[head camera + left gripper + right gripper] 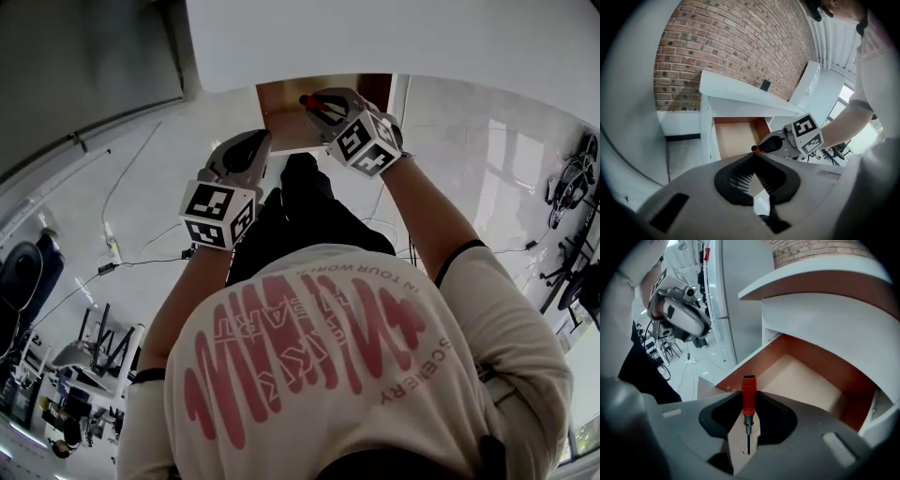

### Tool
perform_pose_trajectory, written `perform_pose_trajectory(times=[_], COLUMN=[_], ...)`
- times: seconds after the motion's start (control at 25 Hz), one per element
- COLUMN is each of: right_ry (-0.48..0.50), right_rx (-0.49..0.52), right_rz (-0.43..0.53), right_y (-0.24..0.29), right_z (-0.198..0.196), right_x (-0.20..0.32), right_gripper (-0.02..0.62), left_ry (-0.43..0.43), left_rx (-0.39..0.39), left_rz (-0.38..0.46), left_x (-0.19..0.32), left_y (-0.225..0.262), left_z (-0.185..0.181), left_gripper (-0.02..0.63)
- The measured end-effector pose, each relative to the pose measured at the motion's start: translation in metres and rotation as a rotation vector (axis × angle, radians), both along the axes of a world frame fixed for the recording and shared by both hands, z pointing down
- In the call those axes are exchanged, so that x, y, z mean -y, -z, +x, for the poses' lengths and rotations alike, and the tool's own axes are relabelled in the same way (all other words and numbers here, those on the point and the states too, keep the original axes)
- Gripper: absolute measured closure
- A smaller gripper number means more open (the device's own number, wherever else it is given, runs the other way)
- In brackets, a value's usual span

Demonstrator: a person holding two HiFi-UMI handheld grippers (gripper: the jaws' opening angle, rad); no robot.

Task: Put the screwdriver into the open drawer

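Observation:
The screwdriver (748,397) has a red handle and a thin dark shaft, and my right gripper (748,427) is shut on it with the handle pointing away from me. It hangs over the near edge of the open drawer (806,380), whose wooden bottom is bare. In the head view the right gripper (317,105) holds the screwdriver (309,101) above the drawer (281,117). My left gripper (251,150) hovers just left of it. In the left gripper view its pads meet at the tips (752,159) with nothing between them, and the drawer (736,136) lies ahead.
The drawer belongs to a white cabinet (740,91) against a brick wall (726,47). A white panel (740,296) stands beside it. Cables (131,253) run over the pale floor, and chairs and gear (94,347) stand further off. The person's dark trousers (309,216) are below the grippers.

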State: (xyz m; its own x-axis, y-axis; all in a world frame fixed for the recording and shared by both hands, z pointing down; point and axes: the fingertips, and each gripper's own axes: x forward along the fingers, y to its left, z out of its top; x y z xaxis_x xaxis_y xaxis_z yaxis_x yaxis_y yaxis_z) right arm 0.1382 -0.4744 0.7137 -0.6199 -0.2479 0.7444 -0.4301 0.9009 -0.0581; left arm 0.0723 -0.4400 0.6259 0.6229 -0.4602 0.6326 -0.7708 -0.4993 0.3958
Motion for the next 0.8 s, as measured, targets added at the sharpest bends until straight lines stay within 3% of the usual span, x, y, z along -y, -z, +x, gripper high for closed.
perform_pose_trajectory(times=[0.24,0.8], right_ry=[0.029,0.019], right_rx=[-0.119,-0.274], right_rz=[-0.052,-0.176], right_y=[-0.041,-0.105], right_z=[0.005,0.016], right_x=[0.002,0.017], right_gripper=[0.486,0.485], left_ry=[0.033,0.103], left_rx=[-0.009,-0.052], left_rz=[-0.031,-0.095], left_x=[-0.012,-0.031], left_y=[-0.009,-0.028], left_z=[-0.006,0.003], left_gripper=[0.601,0.603])
